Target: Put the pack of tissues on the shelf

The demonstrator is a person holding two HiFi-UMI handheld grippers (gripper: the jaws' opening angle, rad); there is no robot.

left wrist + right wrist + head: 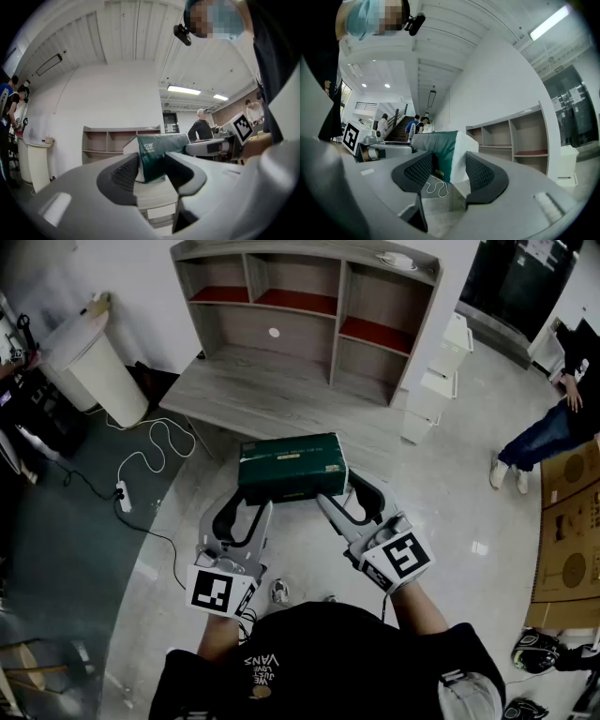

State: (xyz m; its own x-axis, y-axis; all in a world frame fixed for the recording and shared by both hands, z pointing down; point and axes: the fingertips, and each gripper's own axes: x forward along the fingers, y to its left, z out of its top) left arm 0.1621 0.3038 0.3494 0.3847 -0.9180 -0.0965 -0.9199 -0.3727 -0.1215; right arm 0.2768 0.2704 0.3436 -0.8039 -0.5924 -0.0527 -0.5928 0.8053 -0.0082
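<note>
Gripping the pack of tissues [291, 468] by its ends, left tongs [246, 501] and right tongs [349, 493] stand wide.

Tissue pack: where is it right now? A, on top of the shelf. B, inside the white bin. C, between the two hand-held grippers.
C: the tissue pack has one end between the jaws of the left hand-held gripper and the other end between those of the right hand-held gripper, in front of the shelf.

Right claw [449, 168] clamps pack of tissues [440, 149]; shelf [525, 140] beyond.
</note>
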